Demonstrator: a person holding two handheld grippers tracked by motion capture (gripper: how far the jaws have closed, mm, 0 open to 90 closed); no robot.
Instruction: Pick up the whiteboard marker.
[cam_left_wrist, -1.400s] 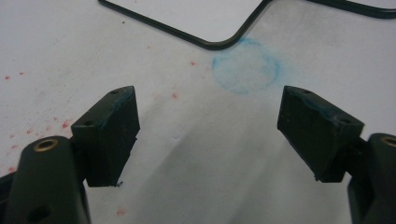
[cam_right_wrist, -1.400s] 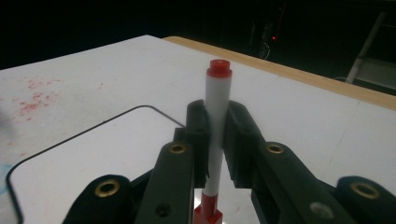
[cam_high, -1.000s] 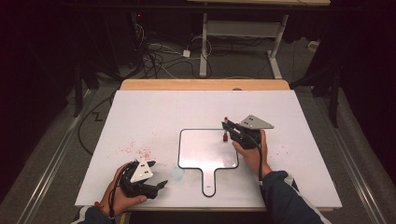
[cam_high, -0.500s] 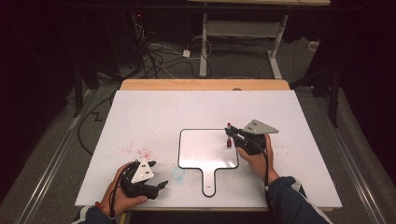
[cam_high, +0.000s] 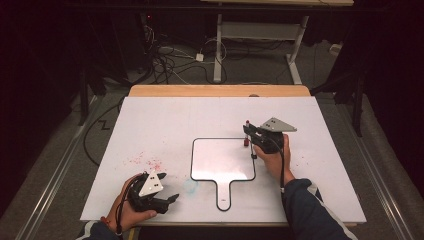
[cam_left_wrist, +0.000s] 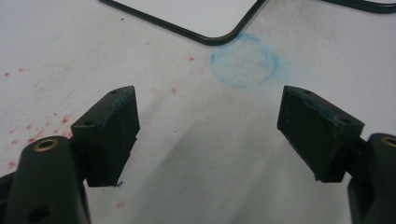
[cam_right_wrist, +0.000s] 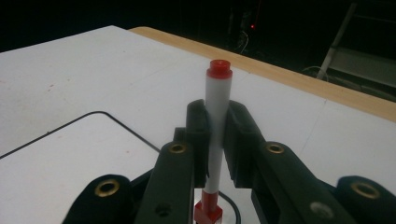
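tabletop (cam_high: 170, 120): white sheet, wooden far edge | on it: paddle-shaped whiteboard (cam_high: 222, 160), black-rimmed | marks: red specks (cam_high: 147, 162), blue ring smudge (cam_left_wrist: 243, 59)

The marker (cam_right_wrist: 218, 121) looked smooth white plastic with red ends; the whiteboard (cam_high: 222, 160) glossy, black-rimmed; the table sheet (cam_high: 165, 125) matt white, stained; the table edge (cam_high: 220, 90) bare wood.

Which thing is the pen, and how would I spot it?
Look at the white table, then the black-rimmed whiteboard in its middle. At its right edge, the right gripper clamps the pen upright: a thin white stick with red ends.
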